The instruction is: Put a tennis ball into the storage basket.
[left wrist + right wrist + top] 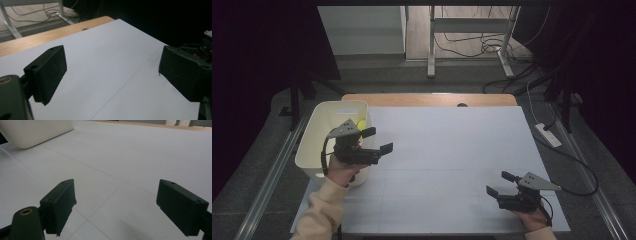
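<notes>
Black pads of my left claw (110,75) stand nearest the lens in the left gripper view, wide apart, nothing between them, bare white sheet showing through the gap. In the high view the same left claw (380,141) sits at the right edge of the bin, pointing across the counter.

Item: right claw (115,207). Pads apart, nothing between them; low over the near right part of the sheet, where I also see it from above (501,184). Idle, as far as I judge.

Item: white bin (319,131). Stands at the left edge of the counter, partly overhanging the sheet's border, upright, open top. Its rounded lower corner also enters the right gripper view (37,131).

Item: yellow object (361,123). Small, lying inside the bin near its right wall, just beyond the left claw's grey plate. Too small for me to name; a ball or similar is my guess.

Item: counter (452,165). White sheet over a wooden top, wood strip visible at the far edge. I find nothing loose on it.

Status, my judgement: the one small thing in sight already lies in the bin, both claws hold nothing, and nothing on the sheet waits to be picked up. I read the deposit as done, and what is left, if anything, is to bring the left claw clear of the bin.
</notes>
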A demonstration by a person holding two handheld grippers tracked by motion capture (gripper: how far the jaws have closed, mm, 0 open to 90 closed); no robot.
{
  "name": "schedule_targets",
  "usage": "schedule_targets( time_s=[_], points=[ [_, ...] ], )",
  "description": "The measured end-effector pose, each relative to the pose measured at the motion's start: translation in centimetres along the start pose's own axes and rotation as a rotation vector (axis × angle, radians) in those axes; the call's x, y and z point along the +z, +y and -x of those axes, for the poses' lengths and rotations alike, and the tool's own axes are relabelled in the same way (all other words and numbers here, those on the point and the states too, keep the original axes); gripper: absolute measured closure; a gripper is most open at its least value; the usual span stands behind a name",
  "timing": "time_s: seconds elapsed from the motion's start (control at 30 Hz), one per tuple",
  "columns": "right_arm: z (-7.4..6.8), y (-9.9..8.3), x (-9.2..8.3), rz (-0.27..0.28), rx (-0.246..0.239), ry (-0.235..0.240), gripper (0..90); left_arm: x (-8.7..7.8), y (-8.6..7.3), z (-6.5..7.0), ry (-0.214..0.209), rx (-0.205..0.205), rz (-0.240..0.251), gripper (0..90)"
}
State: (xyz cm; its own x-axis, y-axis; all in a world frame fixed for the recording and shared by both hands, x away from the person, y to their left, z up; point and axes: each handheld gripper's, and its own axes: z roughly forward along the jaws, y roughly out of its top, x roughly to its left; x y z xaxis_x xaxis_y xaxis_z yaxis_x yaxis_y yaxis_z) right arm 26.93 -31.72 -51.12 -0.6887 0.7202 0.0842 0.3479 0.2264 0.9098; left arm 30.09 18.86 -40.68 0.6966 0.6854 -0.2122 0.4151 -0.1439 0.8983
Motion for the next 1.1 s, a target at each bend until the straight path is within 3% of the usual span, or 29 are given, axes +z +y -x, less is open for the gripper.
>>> schedule_targets(
  time_s=[0.53, 0.67, 0.77, 1.1],
  points=[
    [0.0, -0.1, -0.2, 0.001, 0.006, -0.004, 15.3, 1.8, -2.1, 2.2, -0.099, 0.039, -0.029, 10.6],
    [0.0, -0.1, -0.1, 0.001, 0.005, -0.004, 15.3, 1.8, -2.4, 2.9, -0.078, 0.072, -0.036, 10.9],
    [0.0, -0.1, -0.1, 0.003, 0.006, -0.001, 15.3, 1.7, -2.8, 3.6, -0.107, 0.097, -0.031, 11.2],
    [0.0, -0.1, -0.1, 0.001, 0.005, -0.003, 15.3, 2.2, -4.4, 4.6, -0.124, 0.111, -0.036, 11.2]
  ],
)
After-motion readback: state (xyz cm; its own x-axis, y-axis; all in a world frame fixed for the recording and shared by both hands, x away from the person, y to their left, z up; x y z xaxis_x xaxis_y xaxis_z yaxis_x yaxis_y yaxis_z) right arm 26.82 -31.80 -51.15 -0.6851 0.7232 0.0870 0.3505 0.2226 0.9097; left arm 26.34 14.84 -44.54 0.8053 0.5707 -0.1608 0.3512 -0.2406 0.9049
